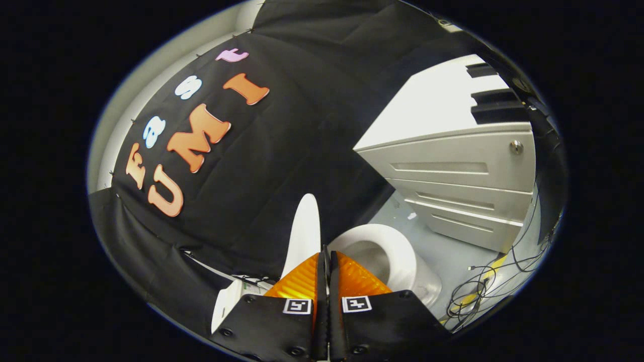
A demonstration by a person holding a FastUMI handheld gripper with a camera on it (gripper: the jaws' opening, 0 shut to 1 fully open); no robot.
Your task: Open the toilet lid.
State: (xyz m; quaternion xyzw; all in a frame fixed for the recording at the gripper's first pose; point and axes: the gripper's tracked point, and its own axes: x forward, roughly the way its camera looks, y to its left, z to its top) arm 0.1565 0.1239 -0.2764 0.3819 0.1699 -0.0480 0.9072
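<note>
We identify a staged recording booth rather than a home bathroom. Black cloth wall [312, 151] hangs directly behind the white toilet [387, 251]. Beside the toilet stands a grey office drawer cabinet [463, 171]; loose cables [483, 286] lie on the floor near it.

Even overhead light brightens the white cabinet [443, 105]; the black cloth [312, 125] beside it stays dim. Fisheye bending warps the edges; focus is sharp, with mild sheen on the orange tool [324, 261] fingers.

The white toilet lid [305, 229] stood raised, seen nearly edge-on, just beyond the tool's fingertips. Beside it the white toilet seat [397, 246] ringed the open bowl.
</note>
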